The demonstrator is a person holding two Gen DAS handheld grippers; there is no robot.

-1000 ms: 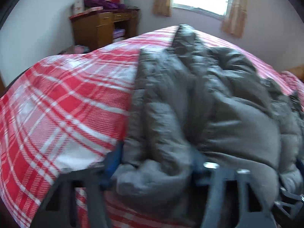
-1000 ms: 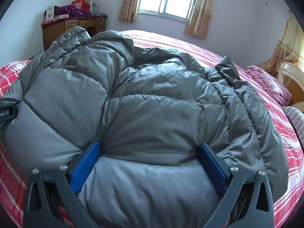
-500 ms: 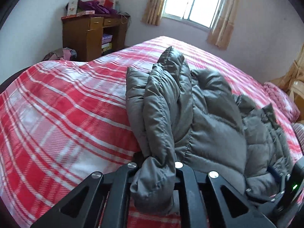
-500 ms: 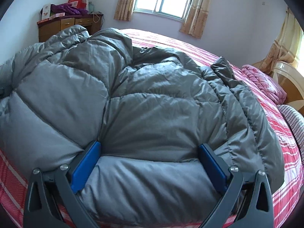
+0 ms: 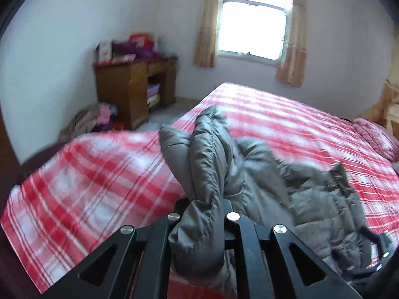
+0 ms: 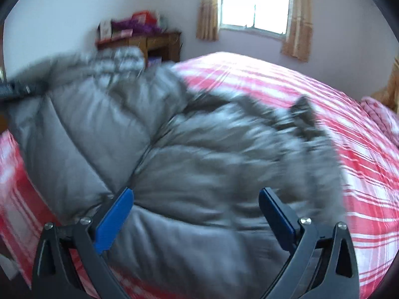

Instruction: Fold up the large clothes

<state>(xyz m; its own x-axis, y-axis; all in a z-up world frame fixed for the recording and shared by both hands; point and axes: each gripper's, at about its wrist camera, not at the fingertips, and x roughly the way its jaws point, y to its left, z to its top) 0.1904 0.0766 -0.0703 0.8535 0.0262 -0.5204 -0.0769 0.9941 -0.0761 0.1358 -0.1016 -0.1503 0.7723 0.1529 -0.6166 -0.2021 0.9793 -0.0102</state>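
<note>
Now the left hand-held gripper (image 5: 203,214) is clamped tight on a bunched fold of the grey puffer jacket (image 6: 194,154), which lies on the bed (image 5: 286,124) with its red plaid sheet, while the right hand-held gripper (image 6: 195,214) stands wide open over the jacket's padded panel.

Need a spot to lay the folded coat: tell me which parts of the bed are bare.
Bare red plaid bedspread left of the grey puffer jacket, and beyond it toward the window. Crowded: the jacket's own spread and the pink bedding at far right.
</note>
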